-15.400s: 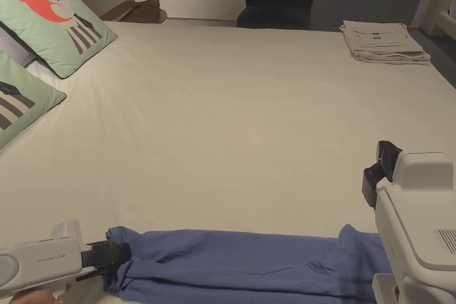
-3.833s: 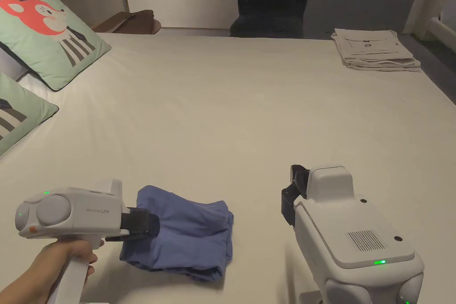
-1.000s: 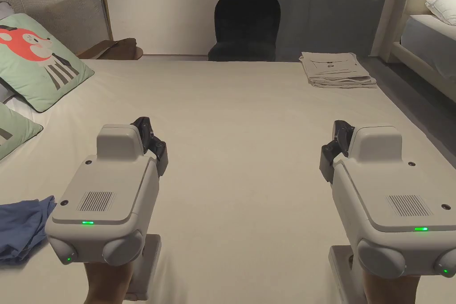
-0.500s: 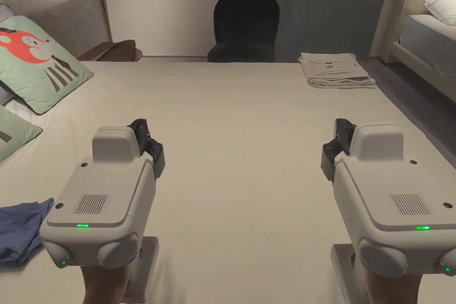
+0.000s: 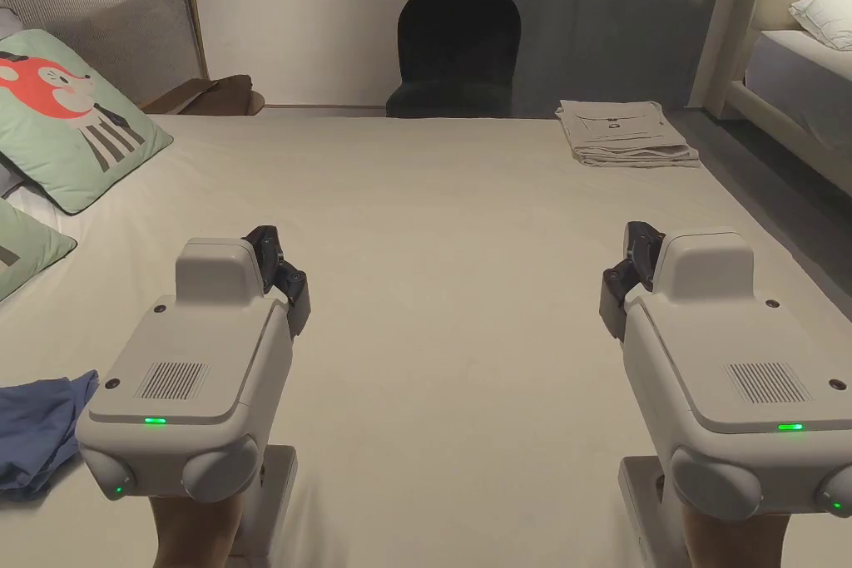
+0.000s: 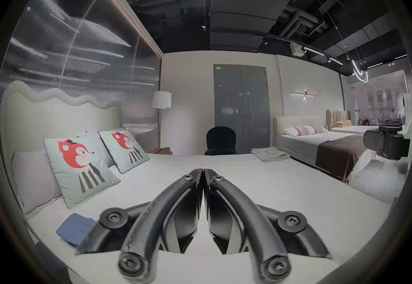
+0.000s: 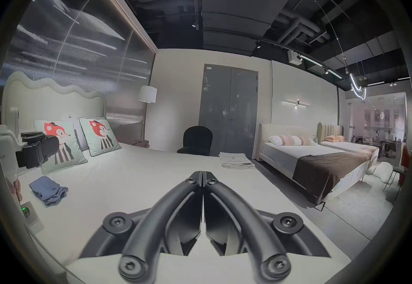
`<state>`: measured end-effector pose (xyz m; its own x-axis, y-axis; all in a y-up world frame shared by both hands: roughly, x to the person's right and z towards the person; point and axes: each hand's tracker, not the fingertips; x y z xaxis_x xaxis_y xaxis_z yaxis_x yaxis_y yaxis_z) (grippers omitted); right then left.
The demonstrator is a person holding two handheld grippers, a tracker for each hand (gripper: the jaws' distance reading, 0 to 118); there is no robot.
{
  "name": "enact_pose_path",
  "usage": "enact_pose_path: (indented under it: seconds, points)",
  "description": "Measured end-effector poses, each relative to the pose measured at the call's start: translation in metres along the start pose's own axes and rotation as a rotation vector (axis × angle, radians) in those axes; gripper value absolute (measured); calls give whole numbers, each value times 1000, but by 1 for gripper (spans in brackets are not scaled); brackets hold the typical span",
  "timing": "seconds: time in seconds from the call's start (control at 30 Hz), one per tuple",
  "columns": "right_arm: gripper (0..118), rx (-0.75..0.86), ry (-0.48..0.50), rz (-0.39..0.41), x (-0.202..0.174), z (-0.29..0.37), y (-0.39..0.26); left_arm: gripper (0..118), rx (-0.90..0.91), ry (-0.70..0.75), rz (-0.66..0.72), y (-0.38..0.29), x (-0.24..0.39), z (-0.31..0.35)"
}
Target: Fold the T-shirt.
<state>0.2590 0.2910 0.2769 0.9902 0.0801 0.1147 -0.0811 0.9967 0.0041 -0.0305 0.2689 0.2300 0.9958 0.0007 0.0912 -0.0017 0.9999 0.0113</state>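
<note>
The folded blue T-shirt (image 5: 37,428) lies on the bed (image 5: 466,204), off to the left of the left gripper (image 6: 203,174), which is much nearer than the right gripper (image 7: 202,176). Both grippers' jaws are closed and empty.

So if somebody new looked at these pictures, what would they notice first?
Probably the two big white tools held up over the bed: the left gripper and the right gripper, both with jaws closed on nothing. Next, the fox cushions by the headboard on the left. Then the small folded blue T-shirt lying near the bed's edge on the left, and a pale folded stack at the far right corner.
</note>
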Motion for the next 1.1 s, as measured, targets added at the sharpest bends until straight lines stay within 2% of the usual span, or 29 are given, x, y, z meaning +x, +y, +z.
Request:
enact_pose_path:
  seconds: [0.97, 1.0, 1.03, 1.1]
  points:
    - [0, 0, -8, 11, -2, 0, 0, 0, -9, -13, 3, -2, -2, 0]
    - [2, -2, -8, 12, -2, 0, 0, 2, -3, -9, 3, -2, -2, 0]
    - [15, -4, -10, 13, -2, 0, 0, 12, 1, -6, 4, -2, -2, 1]
    - [20, -10, -15, 15, -2, 0, -1, 16, -3, -9, 6, -2, -3, 1]
